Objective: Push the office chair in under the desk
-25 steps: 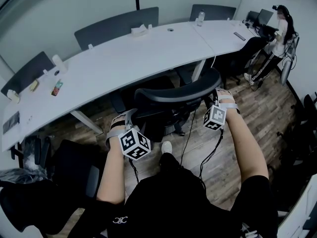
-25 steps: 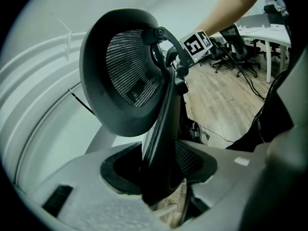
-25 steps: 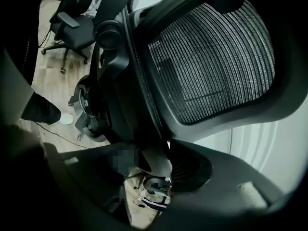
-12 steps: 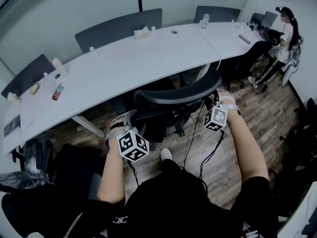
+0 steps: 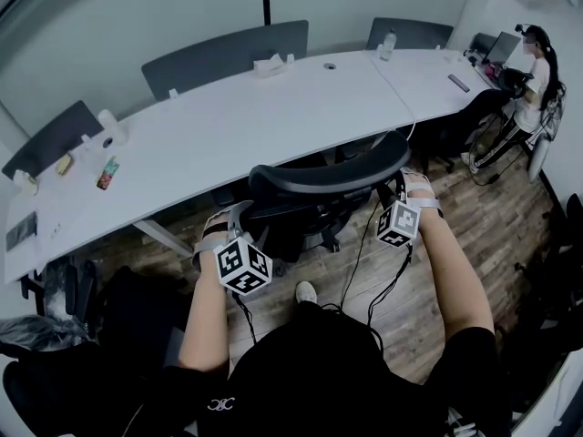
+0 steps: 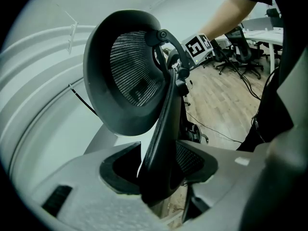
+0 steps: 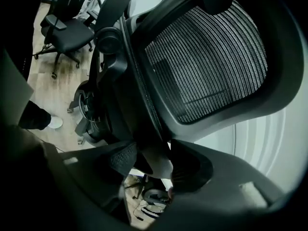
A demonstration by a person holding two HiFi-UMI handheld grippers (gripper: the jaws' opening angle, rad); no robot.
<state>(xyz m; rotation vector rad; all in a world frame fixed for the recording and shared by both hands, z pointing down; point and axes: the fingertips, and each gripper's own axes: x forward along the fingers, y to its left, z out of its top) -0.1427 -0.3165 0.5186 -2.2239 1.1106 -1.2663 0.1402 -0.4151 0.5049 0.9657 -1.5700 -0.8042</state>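
With left gripper [image 6: 161,177] and right gripper [image 7: 154,165] each clamped on the office chair [image 5: 319,182] backrest rim, I judge it nearly under the desk [image 5: 228,130], final push remaining.

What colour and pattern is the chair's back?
The chair back is black with fine mesh; clearest in the right gripper view.

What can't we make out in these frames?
Office chair seat: head view, hidden by its own backrest.
Small items at the desk's left end: head view, too small to identify.
Left gripper and right gripper tips: head view, behind marker cubes; gripper views show both clamped on the backrest rim.
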